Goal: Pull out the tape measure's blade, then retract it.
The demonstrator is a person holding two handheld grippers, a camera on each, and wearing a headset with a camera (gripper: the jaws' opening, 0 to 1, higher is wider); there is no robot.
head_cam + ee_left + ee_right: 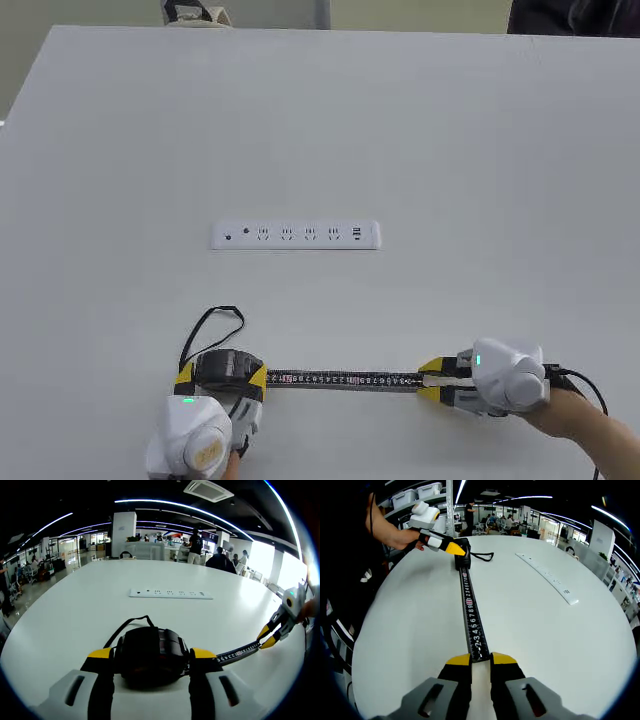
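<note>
with left tongs (pixel 151 655) clamping the black tape-measure case (pixel 228 367) and right tongs (pixel 480 659) pinching its black numbered blade (pixel 469 605), pull straight and level.

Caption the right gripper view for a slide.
Right gripper pinches the pulled-out blade while the left gripper clamps the tape measure's case.

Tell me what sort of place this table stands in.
Most likely a large open-plan office or lab. Long ceiling light strips run overhead, several people stand far in the background, and the big white table carries a power strip.
</note>
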